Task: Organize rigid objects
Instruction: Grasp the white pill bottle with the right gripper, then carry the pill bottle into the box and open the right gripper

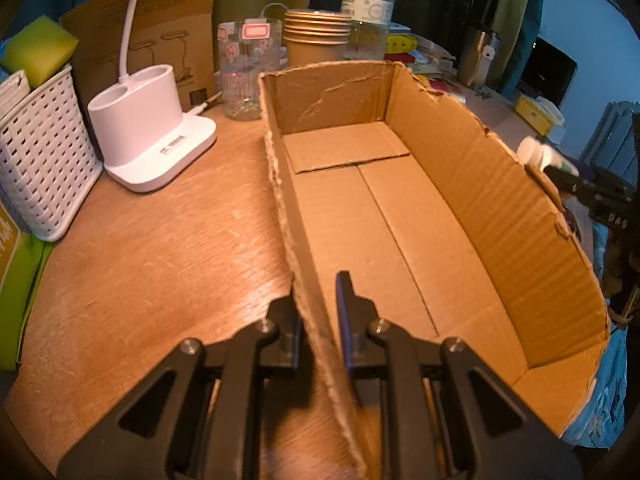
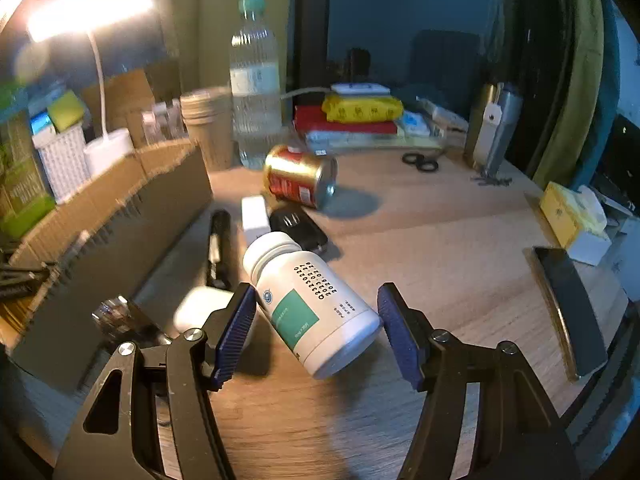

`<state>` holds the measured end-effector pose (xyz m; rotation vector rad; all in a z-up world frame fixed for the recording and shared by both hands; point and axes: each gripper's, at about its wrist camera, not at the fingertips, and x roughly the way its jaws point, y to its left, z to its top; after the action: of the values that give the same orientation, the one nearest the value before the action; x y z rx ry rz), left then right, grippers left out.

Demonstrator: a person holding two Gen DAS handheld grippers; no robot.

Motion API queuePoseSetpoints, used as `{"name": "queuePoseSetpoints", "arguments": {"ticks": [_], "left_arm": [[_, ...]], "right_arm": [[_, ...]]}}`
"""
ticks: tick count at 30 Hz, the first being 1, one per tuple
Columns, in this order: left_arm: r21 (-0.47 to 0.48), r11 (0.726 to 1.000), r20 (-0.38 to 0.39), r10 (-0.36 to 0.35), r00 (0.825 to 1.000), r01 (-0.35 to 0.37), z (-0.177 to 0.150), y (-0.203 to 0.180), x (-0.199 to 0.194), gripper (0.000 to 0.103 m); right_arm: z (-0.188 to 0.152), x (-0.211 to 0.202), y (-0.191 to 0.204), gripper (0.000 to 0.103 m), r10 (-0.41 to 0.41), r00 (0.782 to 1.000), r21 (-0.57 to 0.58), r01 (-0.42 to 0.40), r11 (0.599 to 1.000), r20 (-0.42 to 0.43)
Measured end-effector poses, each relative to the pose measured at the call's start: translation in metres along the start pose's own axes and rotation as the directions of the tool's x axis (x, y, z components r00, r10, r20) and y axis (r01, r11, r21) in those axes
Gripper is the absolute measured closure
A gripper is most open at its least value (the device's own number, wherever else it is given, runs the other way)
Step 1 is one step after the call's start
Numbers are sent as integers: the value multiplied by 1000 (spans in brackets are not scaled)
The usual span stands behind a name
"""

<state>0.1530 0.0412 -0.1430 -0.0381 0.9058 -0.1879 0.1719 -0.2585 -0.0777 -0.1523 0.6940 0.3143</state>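
The left gripper (image 1: 320, 320) is clamped on the cardboard box (image 1: 400, 208) wall. The white bottle (image 2: 310, 300), skewed toward 11 o'clock, is pinched in the right gripper (image 2: 316, 332); slippage from so oblique a hold is considered likely.

Looks like somebody's cluttered home desk. A white gooseneck desk lamp (image 1: 148, 132) is glowing over the wooden desktop (image 1: 160, 248), with clothes hanging (image 1: 516, 8) right behind. Stacked brown paper cups (image 1: 318, 36) and a clear plastic water bottle (image 2: 255, 80) are crowding the back.

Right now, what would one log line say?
left gripper: shut on box wall | right gripper: holding pill bottle | cardboard box: empty
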Motion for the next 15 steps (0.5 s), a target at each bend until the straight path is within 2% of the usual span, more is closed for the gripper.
{"name": "queuePoseSetpoints", "arguments": {"ticks": [5, 9, 15], "left_arm": [[3, 1000, 1, 13, 1000, -13, 0, -2, 0, 87], [3, 1000, 2, 17, 1000, -17, 0, -2, 0, 87], [3, 1000, 3, 26, 1000, -26, 0, -3, 0, 87]], "right_arm": [[16, -27, 16, 36, 39, 997, 10, -40, 999, 70], [28, -48, 39, 36, 108, 986, -8, -108, 994, 123], [41, -62, 82, 36, 222, 964, -63, -215, 975, 148]]}}
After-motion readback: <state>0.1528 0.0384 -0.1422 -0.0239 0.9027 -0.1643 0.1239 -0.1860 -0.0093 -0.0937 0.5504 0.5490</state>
